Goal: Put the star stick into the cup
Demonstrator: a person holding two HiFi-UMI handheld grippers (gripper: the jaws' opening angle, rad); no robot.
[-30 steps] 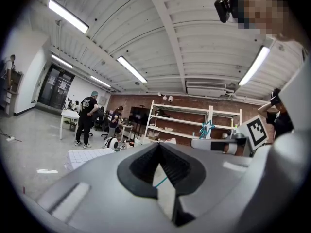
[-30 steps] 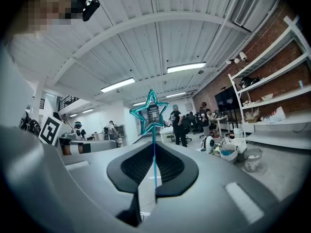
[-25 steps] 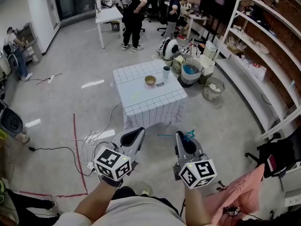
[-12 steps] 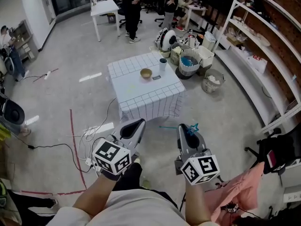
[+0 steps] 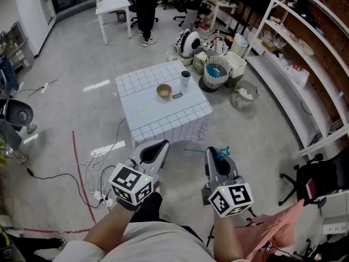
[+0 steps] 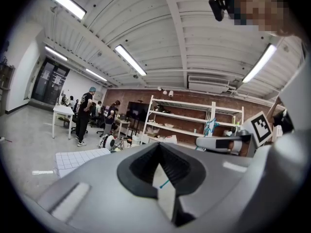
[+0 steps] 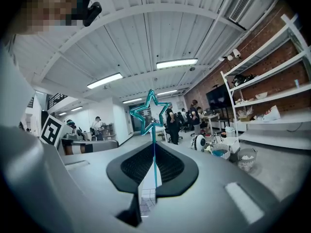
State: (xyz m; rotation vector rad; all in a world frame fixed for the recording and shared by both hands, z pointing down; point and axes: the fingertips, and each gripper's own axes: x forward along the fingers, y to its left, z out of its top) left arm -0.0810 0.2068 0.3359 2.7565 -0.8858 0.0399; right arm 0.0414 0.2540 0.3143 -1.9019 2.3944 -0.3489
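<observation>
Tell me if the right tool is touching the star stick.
Touching. The right gripper view shows the right tool's jaws closed on the star stick's shaft, the star standing above them.

Lower end of star stick (image 7: 154,130) hidden in R gripper (image 7: 154,147) jaws; dark item (image 5: 177,96) by bowl (image 5: 163,91) too small to ID.

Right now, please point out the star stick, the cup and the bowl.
star stick (image 7: 154,147): right gripper view, shaft below the star.
cup (image 5: 185,81): head view, its side wall.
bowl (image 5: 164,95): head view, its front wall.
</observation>
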